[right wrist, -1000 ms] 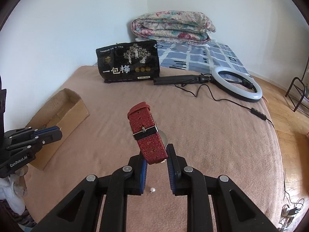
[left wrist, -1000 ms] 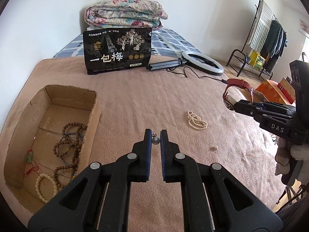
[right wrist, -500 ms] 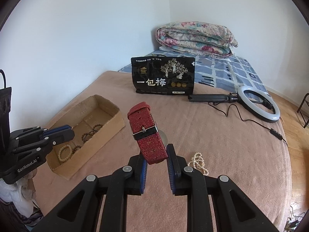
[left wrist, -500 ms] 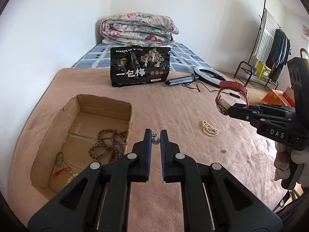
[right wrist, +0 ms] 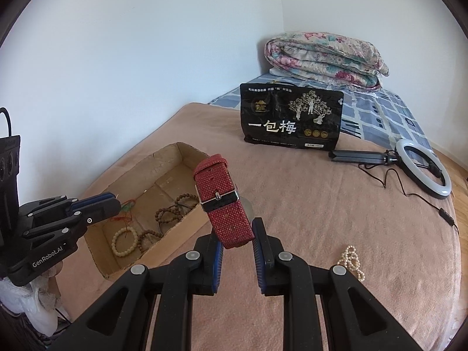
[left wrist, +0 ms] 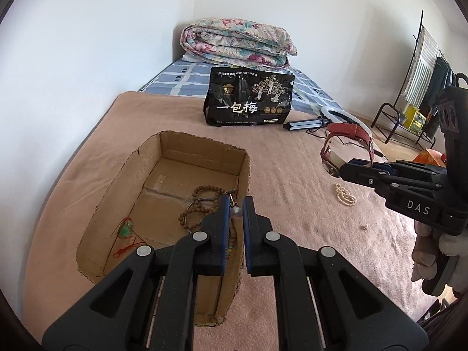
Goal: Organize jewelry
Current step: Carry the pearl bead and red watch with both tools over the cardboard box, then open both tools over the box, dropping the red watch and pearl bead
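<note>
Left gripper (left wrist: 236, 208) pinches a small pearl pendant (left wrist: 236, 212) above the near right corner of the cardboard box (left wrist: 201, 152), where wooden bead bracelets (left wrist: 201, 201) lie. Right gripper (right wrist: 237, 234) is clamped on a red watch (right wrist: 223, 204), its strap standing toward 12 o'clock; a pearl bracelet (right wrist: 352, 261) lies on the bed at 3 o'clock of it

both fisheye views are bright with soft, even daylight, and the pale white wall (right wrist: 122, 67) is evenly lit without harsh glare. shadows are faint: a soft one lies inside the brown cardboard box (left wrist: 175, 158). straight lines bow toward the dark vignetted corners, and focus stays sharp across the pink-beige fleece blanket (right wrist: 321, 204).
</note>
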The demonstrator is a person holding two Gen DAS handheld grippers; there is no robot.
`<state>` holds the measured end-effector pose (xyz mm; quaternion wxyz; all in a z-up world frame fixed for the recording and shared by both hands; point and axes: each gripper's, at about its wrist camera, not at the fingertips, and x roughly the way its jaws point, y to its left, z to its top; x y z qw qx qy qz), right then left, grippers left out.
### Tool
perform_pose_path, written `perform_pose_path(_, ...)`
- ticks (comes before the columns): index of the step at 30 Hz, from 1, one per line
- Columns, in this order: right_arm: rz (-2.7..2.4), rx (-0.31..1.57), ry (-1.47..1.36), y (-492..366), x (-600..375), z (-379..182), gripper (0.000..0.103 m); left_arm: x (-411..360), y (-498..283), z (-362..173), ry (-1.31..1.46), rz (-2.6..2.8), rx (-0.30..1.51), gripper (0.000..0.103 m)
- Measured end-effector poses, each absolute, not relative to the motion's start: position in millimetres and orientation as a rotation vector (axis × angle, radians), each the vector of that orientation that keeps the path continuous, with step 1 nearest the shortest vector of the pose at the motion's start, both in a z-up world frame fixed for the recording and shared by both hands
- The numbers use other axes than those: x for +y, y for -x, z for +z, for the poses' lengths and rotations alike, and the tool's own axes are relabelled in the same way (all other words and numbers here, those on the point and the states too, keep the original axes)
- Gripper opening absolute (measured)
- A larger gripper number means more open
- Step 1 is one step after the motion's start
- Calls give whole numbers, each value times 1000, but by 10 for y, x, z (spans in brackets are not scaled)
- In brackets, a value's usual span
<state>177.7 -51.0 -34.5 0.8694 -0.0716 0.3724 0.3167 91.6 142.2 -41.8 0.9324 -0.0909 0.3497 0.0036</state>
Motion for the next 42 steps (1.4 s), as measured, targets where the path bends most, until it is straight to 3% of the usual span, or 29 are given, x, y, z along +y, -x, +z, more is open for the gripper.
perform_pose_path(37, 777, 876, 186, -2088, 757, -803, 18, 2056, -856, -797, 267, 146, 822, 7)
perform_pose_path(39, 771, 868, 182, -2091, 756, -801, 29, 2066, -871, -816, 276, 147, 833, 29)
perform_pose_path(40, 772, 858, 170, -2092, 741, -789, 35, 2070, -862, -813, 280, 154, 825, 52)
perform_pose_path(41, 767, 853, 163, -2099, 730, -775, 43, 2068, -853, -804, 283, 162, 814, 61)
perform_pose_path(42, 754, 849, 157, -2107, 714, -761, 49, 2069, -847, -802, 284, 168, 811, 61)
